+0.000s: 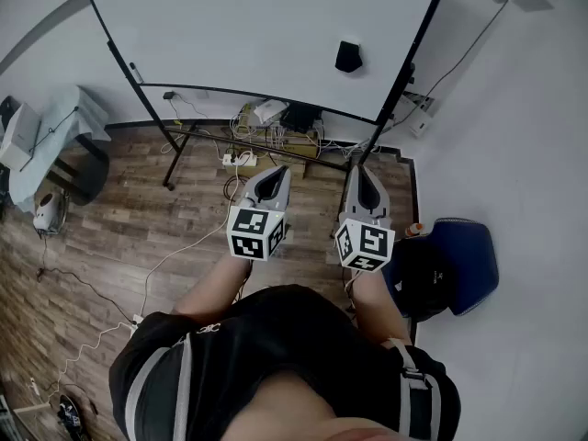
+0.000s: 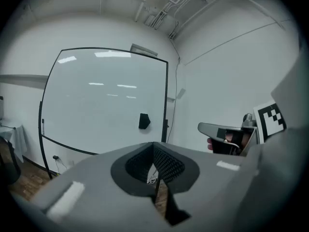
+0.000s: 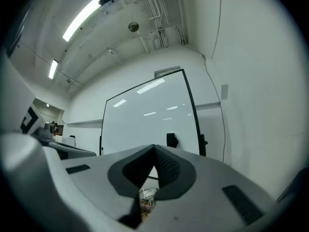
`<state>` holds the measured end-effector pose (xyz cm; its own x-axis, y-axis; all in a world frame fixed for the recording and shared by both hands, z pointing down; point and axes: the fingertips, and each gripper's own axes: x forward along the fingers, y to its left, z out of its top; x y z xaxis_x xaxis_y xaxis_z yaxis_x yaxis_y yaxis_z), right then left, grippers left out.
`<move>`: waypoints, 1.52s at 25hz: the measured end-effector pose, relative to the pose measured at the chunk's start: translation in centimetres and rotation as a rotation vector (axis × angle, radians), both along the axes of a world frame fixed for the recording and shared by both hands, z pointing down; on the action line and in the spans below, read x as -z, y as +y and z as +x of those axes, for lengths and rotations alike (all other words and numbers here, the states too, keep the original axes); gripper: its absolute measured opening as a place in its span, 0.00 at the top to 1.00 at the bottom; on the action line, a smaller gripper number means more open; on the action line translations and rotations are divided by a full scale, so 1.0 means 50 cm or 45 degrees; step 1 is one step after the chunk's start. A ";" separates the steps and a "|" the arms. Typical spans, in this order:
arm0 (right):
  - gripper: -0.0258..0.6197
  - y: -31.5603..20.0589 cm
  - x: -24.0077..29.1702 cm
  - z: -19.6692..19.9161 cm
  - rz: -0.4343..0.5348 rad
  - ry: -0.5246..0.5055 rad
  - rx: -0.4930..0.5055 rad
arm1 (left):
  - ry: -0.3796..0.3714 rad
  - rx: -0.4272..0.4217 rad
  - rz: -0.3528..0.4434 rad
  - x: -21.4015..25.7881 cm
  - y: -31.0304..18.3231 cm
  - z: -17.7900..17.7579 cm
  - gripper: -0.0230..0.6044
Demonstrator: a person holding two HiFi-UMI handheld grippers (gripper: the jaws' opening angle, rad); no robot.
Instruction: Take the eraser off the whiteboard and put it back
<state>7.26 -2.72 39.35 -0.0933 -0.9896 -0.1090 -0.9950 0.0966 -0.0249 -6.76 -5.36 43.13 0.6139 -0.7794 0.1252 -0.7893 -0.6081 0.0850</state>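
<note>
Head view: left tongs (image 1: 274, 175) and right tongs (image 1: 361, 171) side by side, both empty; eraser (image 1: 348, 56) on whiteboard (image 1: 257, 35), well ahead.
Left gripper view: closed; eraser (image 2: 144, 121) above tips.
Right gripper view: closed; eraser (image 3: 172, 140) right of tips.

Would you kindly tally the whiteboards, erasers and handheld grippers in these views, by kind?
whiteboard: 1
eraser: 1
grippers: 2, the left gripper and the right gripper
Total: 4
</note>
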 end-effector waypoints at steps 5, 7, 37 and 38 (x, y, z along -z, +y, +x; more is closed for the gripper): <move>0.96 0.002 0.002 0.001 -0.002 0.010 0.015 | 0.003 0.006 -0.007 -0.001 0.002 0.006 0.95; 0.96 0.005 0.003 -0.001 -0.003 0.016 0.019 | 0.007 0.006 -0.008 -0.001 0.005 0.006 0.95; 0.95 0.055 -0.033 0.091 0.006 -0.002 0.103 | -0.033 0.052 -0.017 -0.040 0.091 0.116 0.95; 0.95 0.053 -0.035 0.092 0.004 -0.003 0.108 | -0.036 0.052 -0.012 -0.039 0.089 0.117 0.95</move>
